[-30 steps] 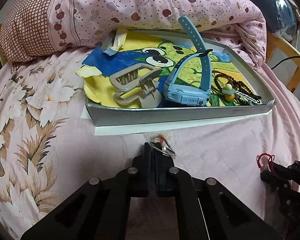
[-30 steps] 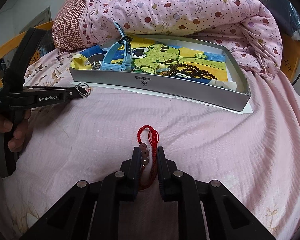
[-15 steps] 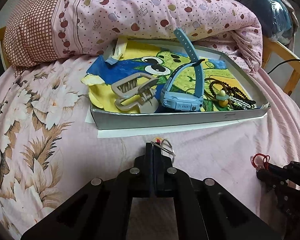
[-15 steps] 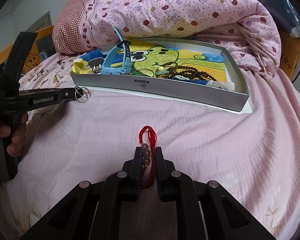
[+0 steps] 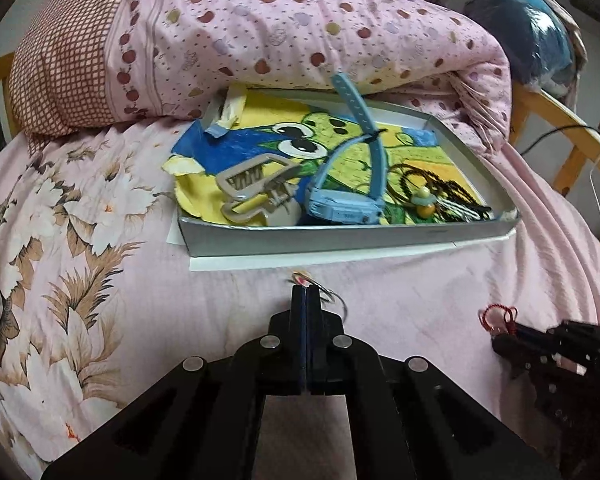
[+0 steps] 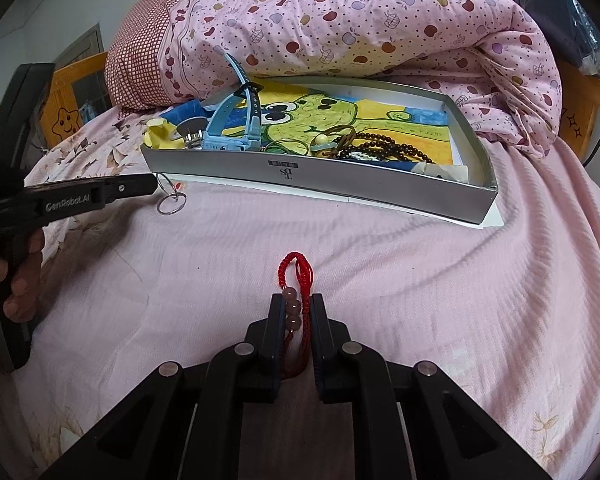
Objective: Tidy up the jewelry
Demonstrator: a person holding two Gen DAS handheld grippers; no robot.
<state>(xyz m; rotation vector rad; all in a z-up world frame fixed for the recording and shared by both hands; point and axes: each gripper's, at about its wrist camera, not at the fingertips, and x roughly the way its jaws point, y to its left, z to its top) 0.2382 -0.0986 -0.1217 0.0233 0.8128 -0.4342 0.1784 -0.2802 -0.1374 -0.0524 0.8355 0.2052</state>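
- the left gripper [image 5: 306,294] had its jaws pressed together on a small metal ring charm [image 6: 171,203], which dangled from the fingertips just above the pink bedsheet [image 6: 380,260].
- in the right wrist view a hand [image 6: 18,280] showed on that gripper's black handle at the left edge.
- the right gripper [image 6: 296,304] was clamped on a red cord bracelet [image 6: 296,280] with a few pale pink beads; the cord's loop stuck out past the fingertips, and the jaws stood a little apart around the beads.
- both grippers were in front of a shallow silver tray [image 6: 320,184], near its front wall but not over it; the left one was near the tray's left corner.
- the tray sat on the bed on a white sheet of paper, with a folded pink quilt [image 6: 360,20] behind it.
- inside the tray lay a light blue watch [image 5: 348,204] with its strap arched upward, a grey hair claw [image 5: 256,188] to its left, and dark bead strings [image 6: 396,150] with rings towards the right.
- a green cartoon drawing lined the tray floor.
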